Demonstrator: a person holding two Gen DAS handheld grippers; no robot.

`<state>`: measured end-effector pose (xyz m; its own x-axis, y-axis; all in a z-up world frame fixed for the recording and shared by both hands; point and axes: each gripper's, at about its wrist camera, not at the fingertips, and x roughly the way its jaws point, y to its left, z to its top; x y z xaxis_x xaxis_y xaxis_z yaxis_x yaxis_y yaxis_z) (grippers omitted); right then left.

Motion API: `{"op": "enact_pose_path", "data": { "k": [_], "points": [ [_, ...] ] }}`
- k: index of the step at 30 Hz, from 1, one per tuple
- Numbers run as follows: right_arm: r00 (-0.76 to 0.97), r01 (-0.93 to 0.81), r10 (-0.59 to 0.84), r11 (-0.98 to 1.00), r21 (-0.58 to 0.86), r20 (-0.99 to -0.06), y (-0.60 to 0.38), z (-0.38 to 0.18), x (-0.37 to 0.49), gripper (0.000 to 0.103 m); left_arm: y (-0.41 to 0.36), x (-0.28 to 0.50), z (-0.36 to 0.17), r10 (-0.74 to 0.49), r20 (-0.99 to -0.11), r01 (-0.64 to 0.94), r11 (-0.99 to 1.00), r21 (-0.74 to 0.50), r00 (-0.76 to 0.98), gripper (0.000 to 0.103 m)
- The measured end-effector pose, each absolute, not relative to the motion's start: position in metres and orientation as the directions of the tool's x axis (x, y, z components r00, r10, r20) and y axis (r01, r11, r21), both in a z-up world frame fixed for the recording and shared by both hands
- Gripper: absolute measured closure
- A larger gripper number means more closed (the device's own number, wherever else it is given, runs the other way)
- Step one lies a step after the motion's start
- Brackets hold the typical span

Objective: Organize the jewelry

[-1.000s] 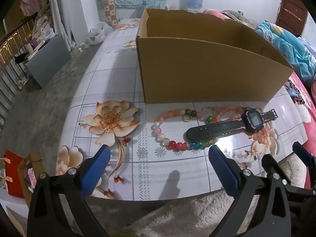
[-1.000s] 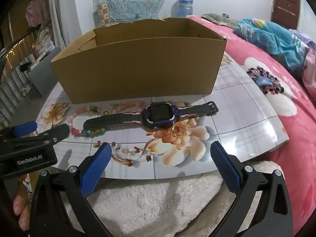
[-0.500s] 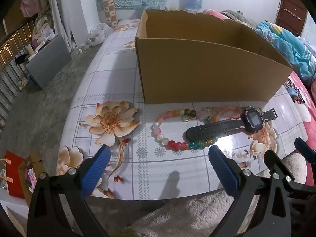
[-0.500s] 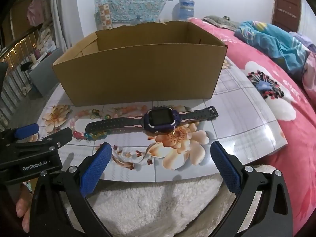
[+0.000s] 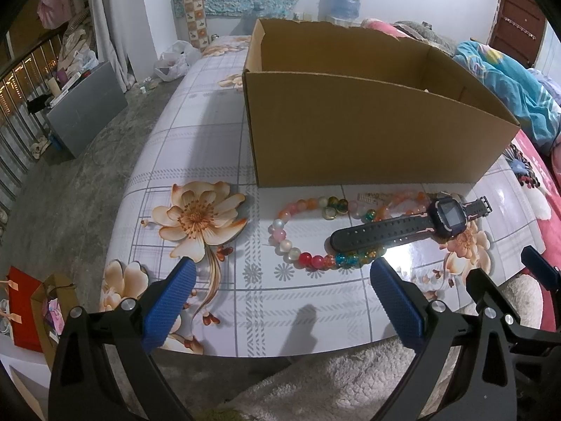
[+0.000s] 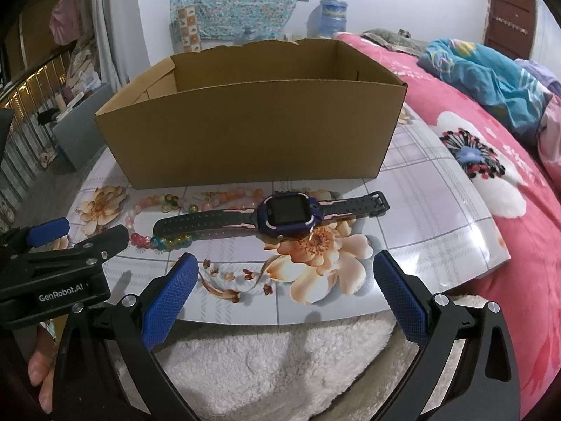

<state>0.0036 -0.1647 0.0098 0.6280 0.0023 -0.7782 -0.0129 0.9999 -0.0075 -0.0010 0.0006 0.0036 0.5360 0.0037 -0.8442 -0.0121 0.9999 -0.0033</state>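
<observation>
Nothing is picked up yet: the watch (image 6: 287,212) and bead bracelet (image 5: 308,231) lie on the desk (image 5: 210,147) just before the cardboard box (image 5: 368,133). Both the left gripper (image 5: 280,296) and right gripper (image 6: 284,289) gape wide and empty. Compared with a second ago they have hardly shifted; next, I'd say, one must close on the watch

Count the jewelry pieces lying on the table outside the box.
3: a watch in front of the box, a multicolour bead bracelet under its strap, and a peach bracelet behind it. The box's floor is hidden.
</observation>
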Motion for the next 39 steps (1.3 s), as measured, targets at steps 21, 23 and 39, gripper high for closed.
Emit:
{"op": "enact_pose_path", "data": {
  "k": [21, 23, 39],
  "points": [
    [0.635, -0.021, 0.008, 1.000, -0.007, -0.773, -0.1641, 0.0119, 0.0069, 0.007, 0.0016, 0.0012, 0.0059, 0.003, -0.841, -0.013, 1.000, -0.005, 0.542, 0.006],
    [0.635, -0.021, 0.007, 1.000, -0.009, -0.772, -0.1642, 0.0117, 0.0055, 0.007, 0.0017, 0.0013, 0.0060, 0.004, -0.841, -0.012, 1.000, -0.004, 0.541, 0.006],
    [0.637, -0.023, 0.009, 1.000, -0.007, -0.770, -0.1628, 0.0121, 0.0049, 0.007, 0.0032, 0.0002, 0.0060, 0.003, -0.839, -0.013, 1.000, -0.005, 0.544, 0.005]
  ]
}}
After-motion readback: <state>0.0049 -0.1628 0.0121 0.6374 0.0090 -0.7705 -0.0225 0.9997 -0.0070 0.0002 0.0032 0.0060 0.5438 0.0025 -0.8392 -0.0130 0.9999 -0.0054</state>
